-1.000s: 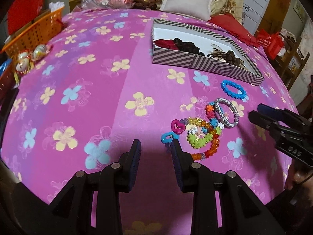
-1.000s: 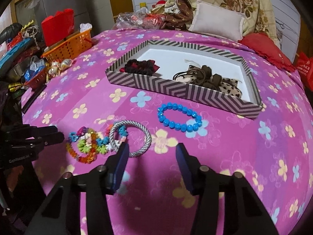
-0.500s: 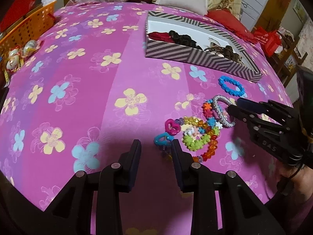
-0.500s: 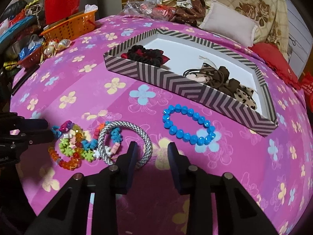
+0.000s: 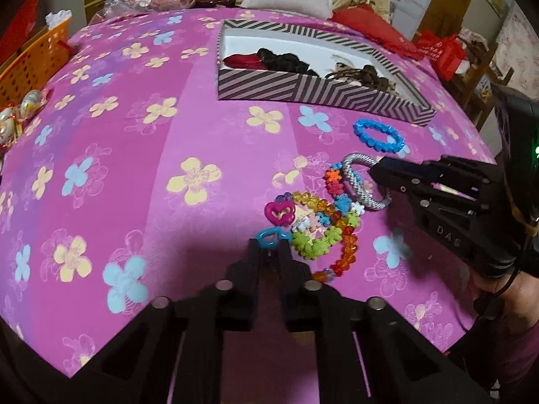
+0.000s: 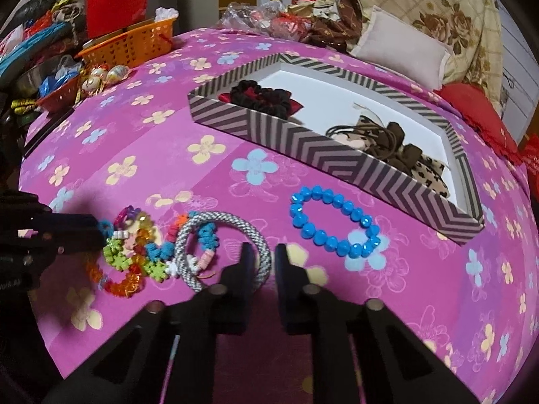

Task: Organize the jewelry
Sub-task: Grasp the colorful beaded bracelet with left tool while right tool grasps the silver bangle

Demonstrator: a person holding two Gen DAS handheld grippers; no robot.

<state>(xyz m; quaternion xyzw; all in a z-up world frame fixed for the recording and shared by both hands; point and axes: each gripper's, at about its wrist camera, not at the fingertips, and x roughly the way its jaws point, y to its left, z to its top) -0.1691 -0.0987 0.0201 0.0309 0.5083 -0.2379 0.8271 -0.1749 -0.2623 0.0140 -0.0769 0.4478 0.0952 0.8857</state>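
The bed under my fingers bore a pink flowered cover. On it lay a striped box, a blue bead bracelet, a grey woven bangle, tangled coloured bracelets and a pillow.

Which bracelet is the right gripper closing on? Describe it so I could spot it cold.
On the pink flowered cover, in front of the striped box, lie several bracelets. The right gripper is shut on the grey-and-white woven band, between the blue bead bracelet and the colourful pile. It alone is a smooth rope ring, not beads.
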